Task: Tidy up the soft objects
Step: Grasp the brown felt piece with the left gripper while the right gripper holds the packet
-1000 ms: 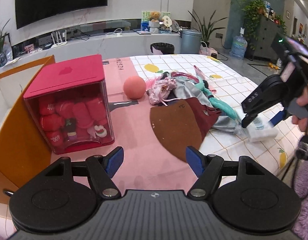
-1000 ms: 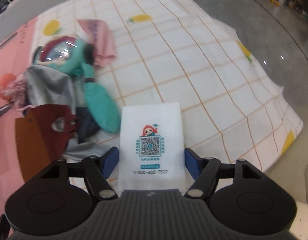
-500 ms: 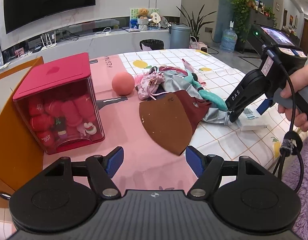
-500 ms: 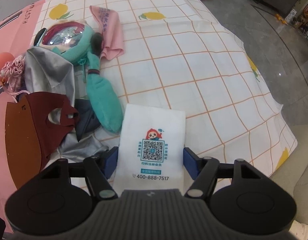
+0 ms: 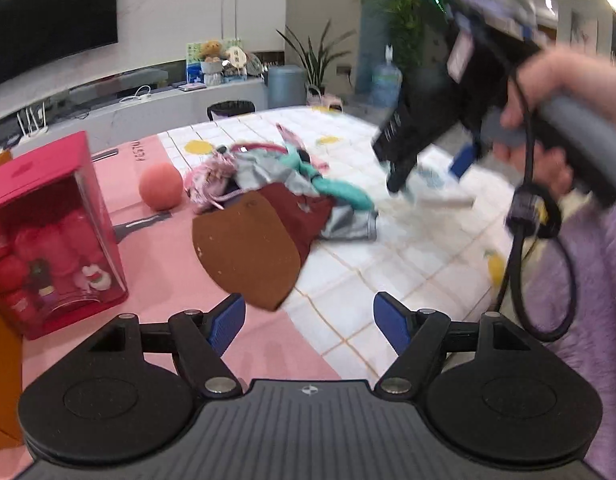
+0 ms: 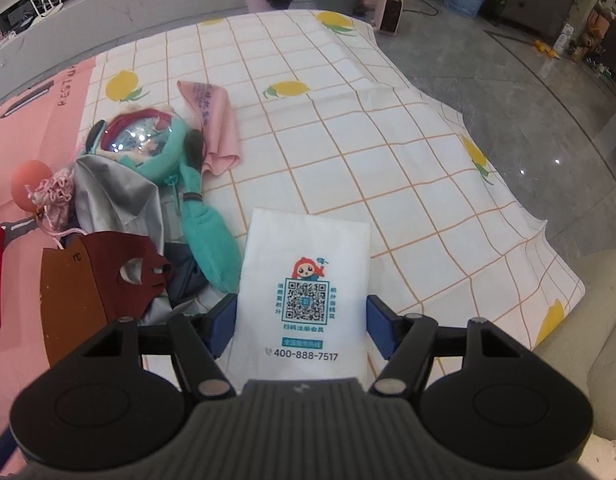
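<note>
Here, a table wears a lemon-check cloth (image 6: 348, 128) and pink mat (image 5: 163, 280) in a living room. Right gripper (image 6: 301, 320) clamps a white tissue pack (image 6: 308, 264) beside the soft pile (image 6: 147, 184) (left view: blurred). Left gripper (image 5: 309, 316) gapes empty; only its view shows the red box (image 5: 47, 216).

Left gripper (image 5: 310, 316) gapes empty; right gripper (image 6: 301, 322) fingers clamp something.

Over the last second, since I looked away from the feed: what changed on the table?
The right gripper closed on the white tissue pack and has lifted it off the tablecloth; the table looks farther below. The left gripper, open and empty, shifted slightly. The clothes pile, pink ball and red box stayed put.
</note>
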`<state>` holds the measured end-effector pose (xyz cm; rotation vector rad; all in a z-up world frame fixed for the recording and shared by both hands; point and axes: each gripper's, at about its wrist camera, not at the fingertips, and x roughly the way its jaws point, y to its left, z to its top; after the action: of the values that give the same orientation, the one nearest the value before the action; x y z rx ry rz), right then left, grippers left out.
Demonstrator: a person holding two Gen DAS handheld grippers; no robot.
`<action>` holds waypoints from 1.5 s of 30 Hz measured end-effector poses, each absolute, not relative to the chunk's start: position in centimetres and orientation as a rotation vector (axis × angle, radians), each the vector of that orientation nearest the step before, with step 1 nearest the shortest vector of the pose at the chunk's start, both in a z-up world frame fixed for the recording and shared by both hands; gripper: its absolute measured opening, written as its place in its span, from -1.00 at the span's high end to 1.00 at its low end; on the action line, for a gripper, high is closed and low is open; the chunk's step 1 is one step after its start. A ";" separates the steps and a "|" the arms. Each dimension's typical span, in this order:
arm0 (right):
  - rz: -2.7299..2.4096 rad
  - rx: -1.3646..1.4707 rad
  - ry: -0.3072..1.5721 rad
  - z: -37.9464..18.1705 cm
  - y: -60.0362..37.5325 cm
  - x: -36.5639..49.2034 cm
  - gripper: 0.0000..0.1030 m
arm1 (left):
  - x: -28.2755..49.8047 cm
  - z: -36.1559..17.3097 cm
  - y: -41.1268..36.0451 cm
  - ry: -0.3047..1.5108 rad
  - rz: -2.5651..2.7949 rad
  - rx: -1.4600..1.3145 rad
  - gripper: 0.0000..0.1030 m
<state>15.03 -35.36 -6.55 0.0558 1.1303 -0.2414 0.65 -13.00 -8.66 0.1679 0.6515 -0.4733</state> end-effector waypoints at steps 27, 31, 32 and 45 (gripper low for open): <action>-0.142 0.093 1.102 -6.3 -35.3 15.1 -0.30 | 10.9 -11.0 -15.4 0.795 -0.275 0.071 -0.77; -0.136 0.089 1.097 -6.3 -35.1 15.0 -0.30 | 11.3 -11.4 -16.0 0.770 -0.268 0.115 -0.91; -0.134 0.089 1.098 -6.2 -35.2 15.0 -0.30 | 11.4 -11.5 -15.9 0.762 -0.269 0.107 -0.93; -0.112 0.095 1.122 -6.8 -35.0 15.2 -0.29 | 9.8 -11.4 -14.8 0.708 -0.336 0.127 -0.01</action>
<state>15.18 -35.03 -6.78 0.0950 1.1218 -0.1125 9.84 -14.80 -11.37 0.1270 0.7075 -0.3356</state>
